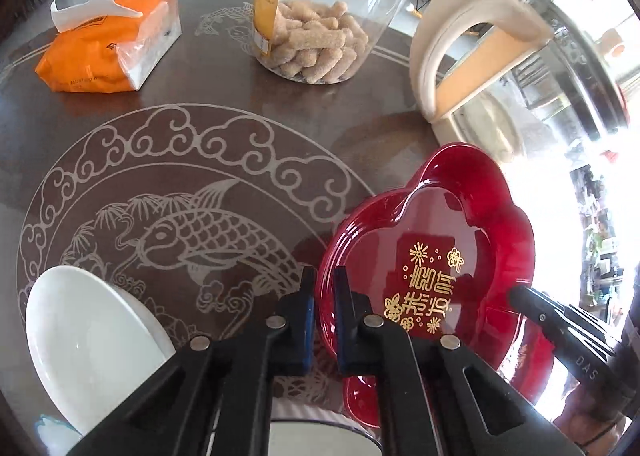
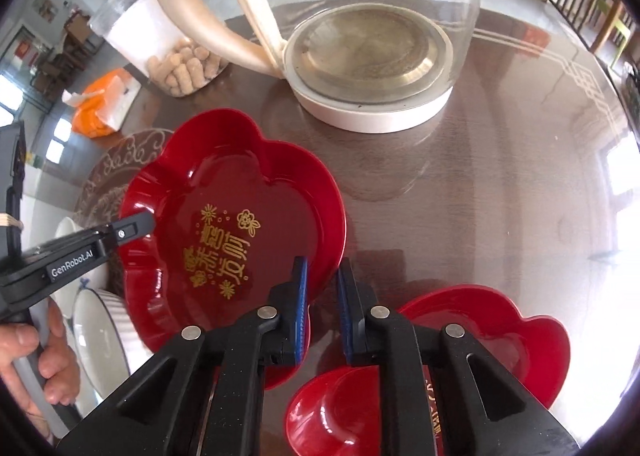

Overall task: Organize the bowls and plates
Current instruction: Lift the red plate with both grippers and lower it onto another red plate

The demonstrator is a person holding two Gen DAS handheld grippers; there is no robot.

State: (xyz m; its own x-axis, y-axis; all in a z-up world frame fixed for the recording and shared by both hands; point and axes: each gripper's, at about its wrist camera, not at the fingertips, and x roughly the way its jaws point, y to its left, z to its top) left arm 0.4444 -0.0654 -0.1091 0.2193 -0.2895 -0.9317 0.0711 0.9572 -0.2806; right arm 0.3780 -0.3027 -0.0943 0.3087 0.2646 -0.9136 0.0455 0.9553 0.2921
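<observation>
A red flower-shaped plate (image 1: 436, 248) with gold characters is held tilted above the table; it also shows in the right wrist view (image 2: 236, 215). My left gripper (image 1: 325, 288) is shut on its left rim. My right gripper (image 2: 322, 276) is shut on its right rim; its finger shows in the left wrist view (image 1: 532, 300). A second red flower plate (image 2: 492, 340) lies on the table below the right gripper. A white plate (image 1: 88, 340) lies at the lower left, and a white bowl (image 2: 100, 340) shows at the left of the right wrist view.
A glass kettle (image 2: 368, 55) with a cream handle stands behind the red plate. A clear jar of snack sticks (image 1: 316, 43) and an orange tissue pack (image 1: 108, 43) stand at the back of the round glass-topped table (image 1: 192, 159).
</observation>
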